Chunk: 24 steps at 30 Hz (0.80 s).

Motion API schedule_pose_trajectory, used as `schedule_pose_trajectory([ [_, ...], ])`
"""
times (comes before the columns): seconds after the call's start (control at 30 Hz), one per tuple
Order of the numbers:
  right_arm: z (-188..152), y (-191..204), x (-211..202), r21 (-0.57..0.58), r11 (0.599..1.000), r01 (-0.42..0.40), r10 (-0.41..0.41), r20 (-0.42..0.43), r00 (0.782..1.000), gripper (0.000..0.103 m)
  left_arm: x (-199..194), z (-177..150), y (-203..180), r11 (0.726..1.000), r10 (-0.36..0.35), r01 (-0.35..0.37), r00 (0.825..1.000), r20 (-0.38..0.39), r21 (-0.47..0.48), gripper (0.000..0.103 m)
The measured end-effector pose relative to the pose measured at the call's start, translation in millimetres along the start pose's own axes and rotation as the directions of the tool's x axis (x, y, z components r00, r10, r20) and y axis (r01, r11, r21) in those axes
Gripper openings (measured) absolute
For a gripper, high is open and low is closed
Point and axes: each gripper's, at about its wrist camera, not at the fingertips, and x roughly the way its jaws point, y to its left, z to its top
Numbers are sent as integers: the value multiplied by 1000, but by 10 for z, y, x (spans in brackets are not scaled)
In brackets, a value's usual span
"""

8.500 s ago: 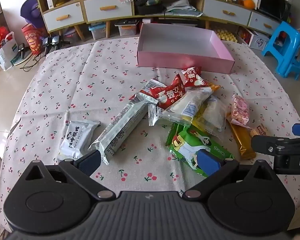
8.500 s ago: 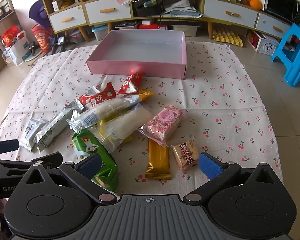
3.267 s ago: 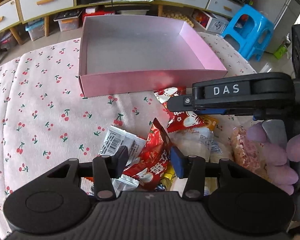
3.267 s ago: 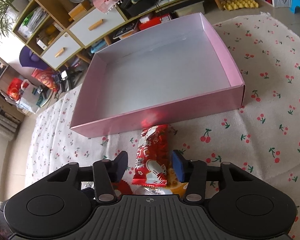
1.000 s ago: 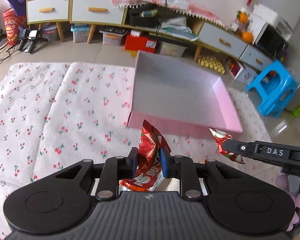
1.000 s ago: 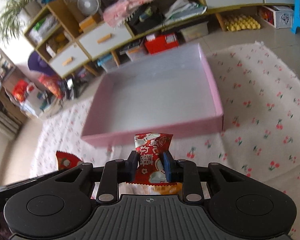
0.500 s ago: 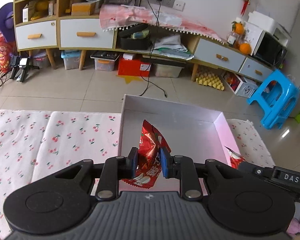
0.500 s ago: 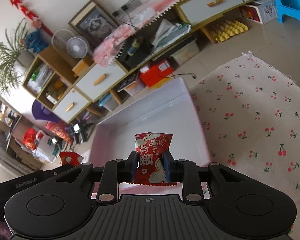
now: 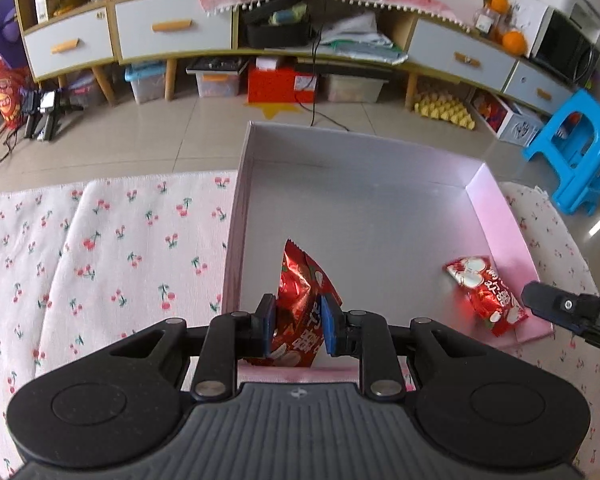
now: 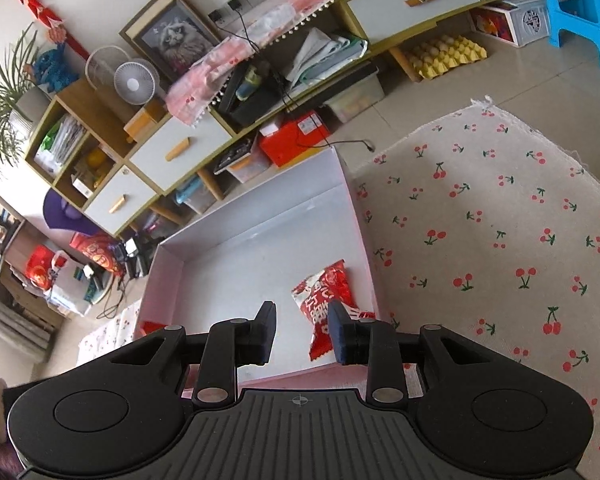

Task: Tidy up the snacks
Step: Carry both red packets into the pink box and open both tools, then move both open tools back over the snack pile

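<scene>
My left gripper (image 9: 298, 326) is shut on a red snack packet (image 9: 300, 300) and holds it over the near left part of the pink box (image 9: 496, 208). A second red snack packet (image 9: 486, 294) lies on the box floor by the right wall; it also shows in the right wrist view (image 10: 328, 300). My right gripper (image 10: 302, 330) is open and empty just above that packet, over the near edge of the pink box (image 10: 256, 240). The tip of the right gripper shows at the right edge of the left wrist view (image 9: 568, 312).
The box sits at the far edge of a cherry-print tablecloth (image 9: 100, 248), which spreads right of the box in the right wrist view (image 10: 500, 240). Behind are low cabinets (image 9: 172, 32) and a blue stool (image 9: 576, 160). The remaining snacks are out of view.
My right gripper has opened and dropped its red packet into the box by the right wall. My left gripper has moved down over the box, still holding its packet.
</scene>
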Motion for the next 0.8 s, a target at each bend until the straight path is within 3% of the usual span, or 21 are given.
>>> schedule_pose_trajectory([
  [0.13, 7, 10, -15, -1, 1000, 2, -2, -13, 1000, 30, -44, 9, 33, 1000, -8, 7, 999, -32, -19, 22],
  [0.23, 6, 18, -37, -9, 1000, 2, -2, -19, 1000, 36, -28, 22, 79, 999, -13, 9, 996, -84, -51, 22],
  [0.33, -4, 33, -60, -26, 1000, 10, -11, -23, 1000, 36, -35, 13, 64, 999, -9, 5, 996, -83, -45, 23],
  [0.43, -7, 47, -91, -34, 999, 10, -11, -26, 1000, 45, -42, -17, -2, 1000, 25, -25, 998, -53, -1, 36],
  [0.5, 0, 57, -116, -40, 999, 11, -12, -23, 1000, 48, -41, -16, -53, 999, 44, -43, 998, -34, 23, 53],
  [0.67, 10, 78, -191, -43, 999, 13, -14, -23, 1000, 58, -122, -17, -118, 998, 29, -29, 1000, 7, 56, 70],
  [0.8, -6, 134, -295, -62, 998, 22, -24, -30, 999, 68, -220, -31, -145, 998, 15, -16, 1000, 14, 69, 77],
])
